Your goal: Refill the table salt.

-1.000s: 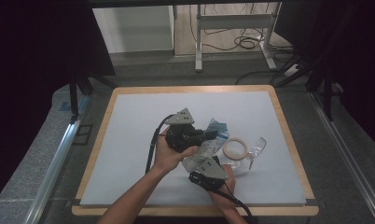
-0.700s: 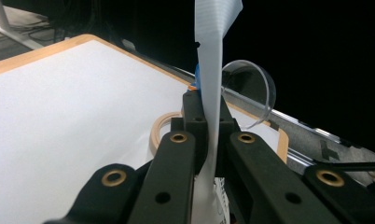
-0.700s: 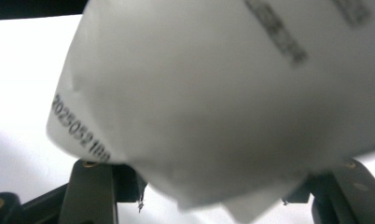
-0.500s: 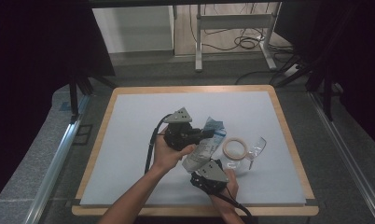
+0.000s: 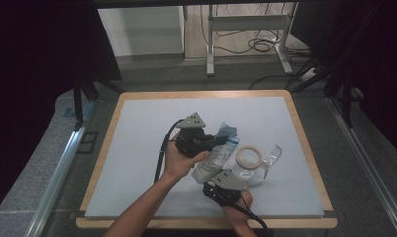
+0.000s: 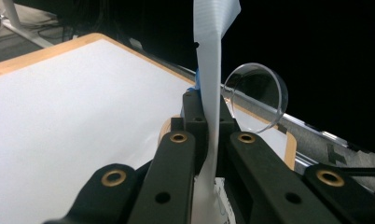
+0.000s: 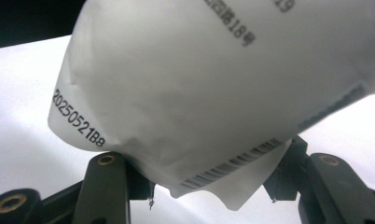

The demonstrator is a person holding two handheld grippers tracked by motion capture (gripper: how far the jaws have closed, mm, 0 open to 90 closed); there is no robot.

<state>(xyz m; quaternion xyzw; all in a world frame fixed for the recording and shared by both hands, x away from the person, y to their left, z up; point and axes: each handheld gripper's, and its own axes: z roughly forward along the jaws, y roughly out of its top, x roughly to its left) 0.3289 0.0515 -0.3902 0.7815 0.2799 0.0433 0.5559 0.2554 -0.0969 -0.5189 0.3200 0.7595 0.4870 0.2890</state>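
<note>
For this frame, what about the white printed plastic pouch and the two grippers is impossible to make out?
- Right gripper view: the white printed plastic pouch covers the pads; whether they press it is unclear.
- The same view: the pouch's upper print is cut off by the top edge.
- Left gripper view: the shut jaws hide the pouch's sealed strip below them.
- High view: pouch print is too small to read; the clear round lid is faint.

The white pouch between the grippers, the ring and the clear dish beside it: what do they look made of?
The white pouch looks like thin plastic film or coated paper: matte, creased, printed with a barcode and date code. The ring looks like a tape roll, tan, perhaps paper; too small to be sure. The clear dish looks like glossy transparent plastic, possibly glass.
</note>
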